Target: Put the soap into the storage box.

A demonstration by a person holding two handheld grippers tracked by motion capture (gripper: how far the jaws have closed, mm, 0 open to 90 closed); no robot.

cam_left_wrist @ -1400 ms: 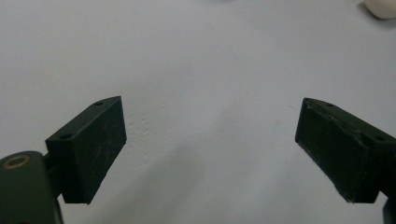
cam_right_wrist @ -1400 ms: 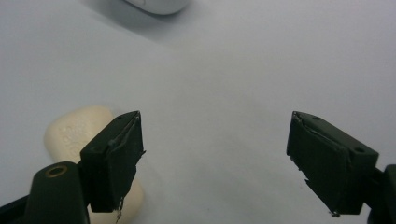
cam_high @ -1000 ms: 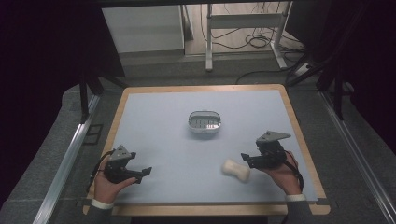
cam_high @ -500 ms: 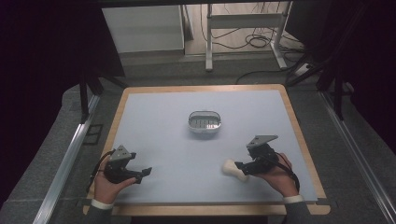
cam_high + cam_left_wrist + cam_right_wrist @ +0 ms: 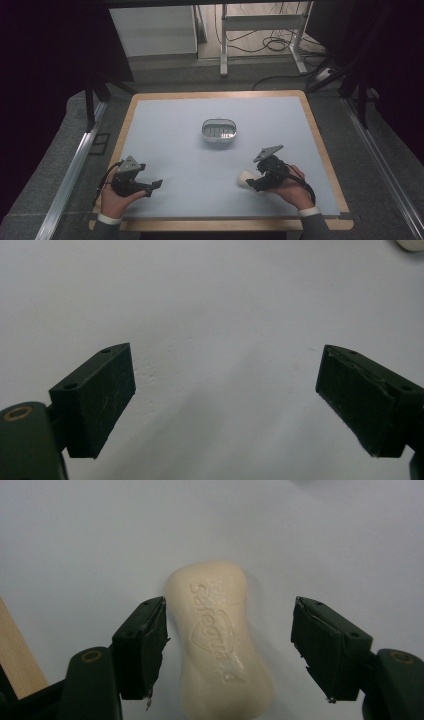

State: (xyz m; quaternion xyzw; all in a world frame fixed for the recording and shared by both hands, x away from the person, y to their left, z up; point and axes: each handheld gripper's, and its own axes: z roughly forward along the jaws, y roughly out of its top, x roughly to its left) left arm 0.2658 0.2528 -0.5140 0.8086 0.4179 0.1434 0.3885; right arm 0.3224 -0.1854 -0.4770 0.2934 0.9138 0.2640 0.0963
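Nearest the right gripper, a cream bar of soap lies flat on the pale blue table, lengthwise between the two spread jaws. The jaw on the left of the right gripper view stands touching or all but touching the bar's long edge, while the other stands well clear of it. This looks like a straddle set up for a pinch across the bar's narrow waist, which is probably why the tool is brought in along the bar's length (nothing is clamped yet, by my reading). The bar's embossed face is up, and its near end runs off the bottom of that view. In the high view the right gripper covers much of the soap, so only the end beyond the jaws pokes out.

The left gripper is also spread wide, with nothing between its jaws but bare table; it seems simply parked, waiting. A white sliver at the top right corner of the left gripper view is too cropped to name. From above, the left gripper sits low near the table's front edge, well apart from the soap.

Farther ahead of both tools, near the table's middle, sits a small oval dish with a slotted insert, possibly the soap's destination, though that is a guess. Its contents are too small to make out.
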